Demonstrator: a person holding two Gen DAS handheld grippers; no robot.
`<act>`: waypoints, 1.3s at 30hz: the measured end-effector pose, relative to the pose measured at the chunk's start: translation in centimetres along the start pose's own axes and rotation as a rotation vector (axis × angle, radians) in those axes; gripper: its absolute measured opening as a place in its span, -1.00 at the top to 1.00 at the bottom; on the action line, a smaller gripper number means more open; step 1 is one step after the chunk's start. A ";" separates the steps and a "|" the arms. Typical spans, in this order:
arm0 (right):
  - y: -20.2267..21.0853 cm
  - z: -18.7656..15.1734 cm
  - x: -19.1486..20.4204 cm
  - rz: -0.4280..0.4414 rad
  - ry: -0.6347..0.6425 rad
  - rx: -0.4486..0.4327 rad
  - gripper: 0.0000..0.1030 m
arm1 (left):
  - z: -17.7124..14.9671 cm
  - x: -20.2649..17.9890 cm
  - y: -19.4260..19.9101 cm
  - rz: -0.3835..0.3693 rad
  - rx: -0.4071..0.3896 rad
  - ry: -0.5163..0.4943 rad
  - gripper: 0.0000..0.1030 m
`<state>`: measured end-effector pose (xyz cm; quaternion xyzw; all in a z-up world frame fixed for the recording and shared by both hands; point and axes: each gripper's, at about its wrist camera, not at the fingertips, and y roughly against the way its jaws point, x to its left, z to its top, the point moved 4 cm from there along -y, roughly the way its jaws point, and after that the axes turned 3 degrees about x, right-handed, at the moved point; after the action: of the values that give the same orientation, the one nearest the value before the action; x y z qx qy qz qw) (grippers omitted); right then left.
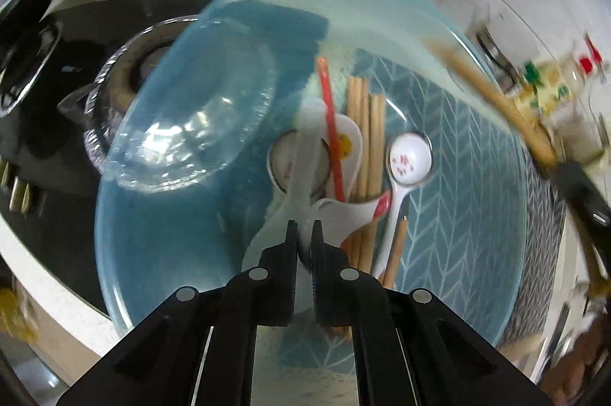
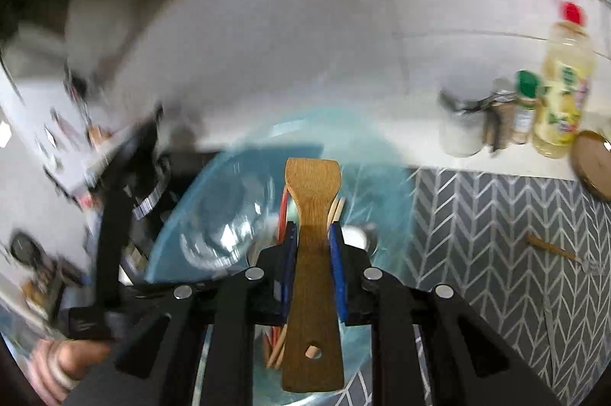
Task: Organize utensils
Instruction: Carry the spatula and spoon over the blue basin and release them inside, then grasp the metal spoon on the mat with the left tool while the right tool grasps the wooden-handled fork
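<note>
Wooden spatula (image 2: pixel 313 253), rigid, light and non-fragile, stands at frame centre over the blue tray (image 2: pixel 393 184), clamped mid-handle by the right gripper (image 2: pixel 313 234); left gripper (image 1: pixel 304 234) is clenched on a slick white spoon handle (image 1: pixel 305 177), judged breakable.

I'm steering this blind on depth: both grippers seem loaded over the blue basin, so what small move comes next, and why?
Probably lift the left gripper straight up a little. It is shut on a white spoon whose far end lies among the chopsticks and red straw in the blue basin. The right gripper already holds the wooden spatula clear above the basin.
</note>
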<state>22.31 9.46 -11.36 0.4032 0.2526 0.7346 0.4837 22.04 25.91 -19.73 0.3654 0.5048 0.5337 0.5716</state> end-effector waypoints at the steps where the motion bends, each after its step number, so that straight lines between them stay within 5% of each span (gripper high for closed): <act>1: -1.6 -0.1 0.7 -0.033 0.027 0.042 0.66 | 0.0 0.0 0.0 -0.007 -0.001 -0.006 0.86; 6: -6.4 -1.5 2.0 -0.164 0.130 0.204 0.65 | 0.4 0.0 -0.1 -0.025 0.012 -0.042 0.86; 14: -8.0 -4.7 3.0 -0.212 0.185 0.389 0.64 | 3.5 0.4 -1.3 0.026 0.030 -0.089 0.85; 22: -1.7 -3.2 0.3 -0.189 0.040 0.225 0.64 | 7.2 -1.7 -2.7 0.117 0.018 -0.321 0.76; 28: 1.3 -3.5 -2.5 -0.191 -0.031 0.163 0.64 | 9.8 -5.1 -3.4 0.117 -0.051 -0.472 0.31; 30: 1.7 -4.0 -3.0 -0.194 -0.041 0.168 0.64 | 10.8 -6.2 -3.1 0.103 -0.071 -0.462 -0.23; 33: 2.3 -4.6 -3.7 -0.194 -0.057 0.163 0.64 | 11.7 -8.0 -3.1 0.023 -0.066 -0.480 -0.23; 35: 2.5 -4.9 -4.3 -0.199 -0.069 0.161 0.64 | 12.2 -7.9 -2.7 0.057 -0.048 -0.449 -0.23; 39: 3.3 -4.9 -5.9 -0.199 -0.100 0.142 0.64 | 10.7 -4.8 -0.4 0.020 0.029 -0.262 -0.30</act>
<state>17.72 2.84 -13.54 0.4456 0.3181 0.6423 0.5364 32.87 22.42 -16.86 0.4452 0.4299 0.4798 0.6219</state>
